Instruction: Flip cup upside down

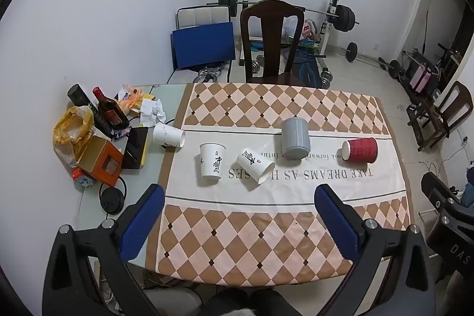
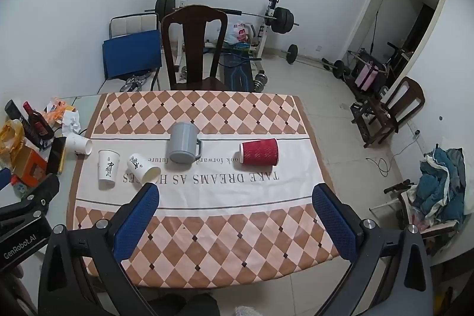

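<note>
- While we hold both the left gripper (image 1: 239, 208) and the right gripper (image 2: 235, 205) wide open and empty above the near tabletop (image 2: 225, 245), nothing is grasped.
- We judge the task barely begun: one white cup (image 1: 211, 164) stands upright, while another white cup (image 1: 256, 165) and the red cup (image 2: 259, 151) lie sideways.
- The grey mug (image 2: 184, 146) already sits mouth-down.

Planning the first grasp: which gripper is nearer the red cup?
Right. The right gripper has the red cup just ahead; from the left gripper the cup sits far right.
</note>
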Available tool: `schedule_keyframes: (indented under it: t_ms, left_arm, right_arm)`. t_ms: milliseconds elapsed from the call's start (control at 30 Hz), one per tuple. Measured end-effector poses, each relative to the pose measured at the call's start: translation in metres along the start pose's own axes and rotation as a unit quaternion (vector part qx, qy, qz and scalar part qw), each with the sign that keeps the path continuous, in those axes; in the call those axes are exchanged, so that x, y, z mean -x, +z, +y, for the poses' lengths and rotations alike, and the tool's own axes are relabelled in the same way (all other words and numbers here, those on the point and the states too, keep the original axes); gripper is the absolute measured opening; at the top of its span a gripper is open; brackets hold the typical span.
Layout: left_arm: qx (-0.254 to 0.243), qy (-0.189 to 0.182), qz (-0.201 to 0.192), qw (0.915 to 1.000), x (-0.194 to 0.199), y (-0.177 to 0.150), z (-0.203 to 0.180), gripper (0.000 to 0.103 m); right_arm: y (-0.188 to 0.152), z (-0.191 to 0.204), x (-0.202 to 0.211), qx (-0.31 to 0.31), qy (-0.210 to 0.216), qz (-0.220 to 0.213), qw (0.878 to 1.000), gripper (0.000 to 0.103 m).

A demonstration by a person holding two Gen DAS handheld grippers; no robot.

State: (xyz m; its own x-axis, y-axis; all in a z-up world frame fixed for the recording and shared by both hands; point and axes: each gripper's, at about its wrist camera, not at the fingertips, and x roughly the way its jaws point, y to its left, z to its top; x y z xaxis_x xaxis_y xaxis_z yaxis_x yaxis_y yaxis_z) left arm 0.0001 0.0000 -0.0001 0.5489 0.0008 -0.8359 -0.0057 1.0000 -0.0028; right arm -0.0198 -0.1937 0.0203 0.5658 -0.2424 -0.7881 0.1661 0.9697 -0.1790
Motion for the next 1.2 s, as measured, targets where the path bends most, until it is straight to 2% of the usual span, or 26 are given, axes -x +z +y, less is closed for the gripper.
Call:
schedule_keyframes:
  t_ms: [1100, 1200]
  left_arm:
    - [0.0, 0.0, -0.005, 1.0, 0.001, -0.002, -0.003, 0.103]
    - [0.0, -0.001, -0.006, 1.0, 0.001, -0.002, -0.002, 0.103]
  right_arm:
    - [-0.002, -0.001, 0.001, 0.001, -0.006, -0.009, 1.0, 0.103]
    - [0.01, -0.002, -0.002, 0.0, -0.005, -0.007, 1.0, 0.103]
